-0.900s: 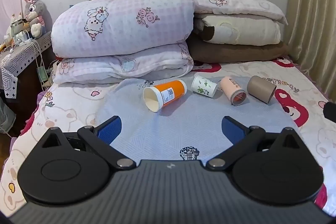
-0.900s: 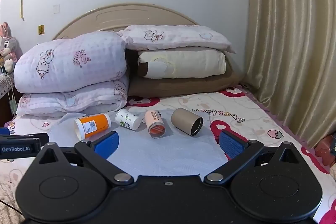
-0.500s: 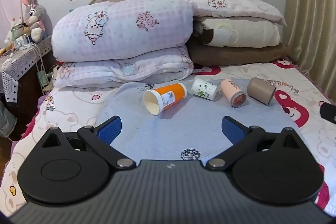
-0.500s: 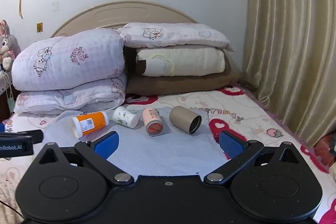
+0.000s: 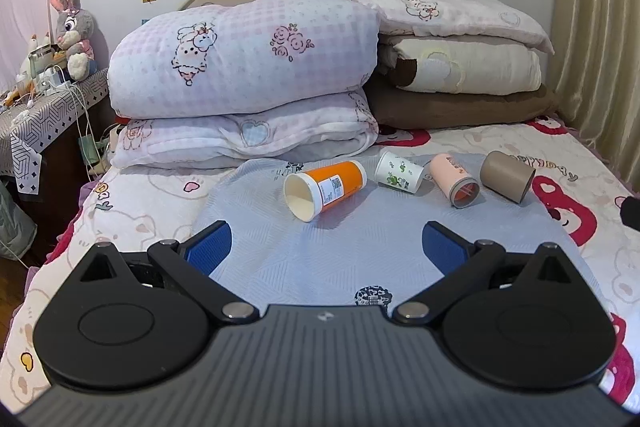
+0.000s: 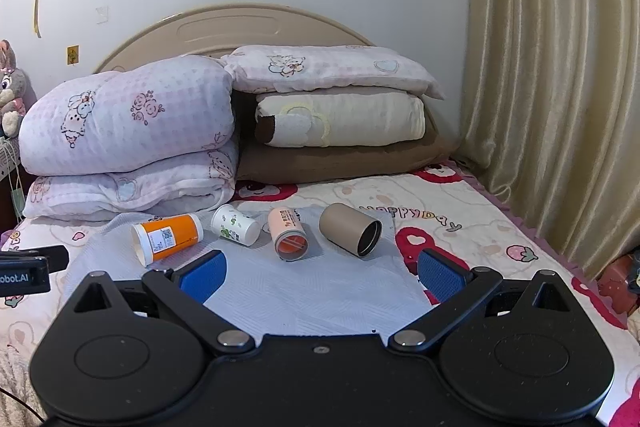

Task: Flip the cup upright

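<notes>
Several cups lie on their sides in a row on a pale blue cloth [image 5: 340, 251] on the bed. From left to right: an orange cup [image 5: 326, 183] [image 6: 167, 237], a white cup with green print [image 5: 399, 173] [image 6: 235, 225], a pink cup [image 5: 455, 179] [image 6: 288, 233] and a brown cup [image 5: 507, 176] [image 6: 350, 229]. My left gripper [image 5: 327, 247] is open and empty, short of the orange cup. My right gripper [image 6: 322, 275] is open and empty, short of the pink and brown cups.
Folded quilts [image 5: 248, 75] and stacked pillows [image 5: 460, 67] fill the head of the bed behind the cups. A beige curtain [image 6: 560, 87] hangs on the right. A side table [image 5: 44, 115] with a plush rabbit stands on the left.
Both views have tilted up a little, so the cups sit slightly lower in frame. The cups have not moved. Both grippers stay open.
</notes>
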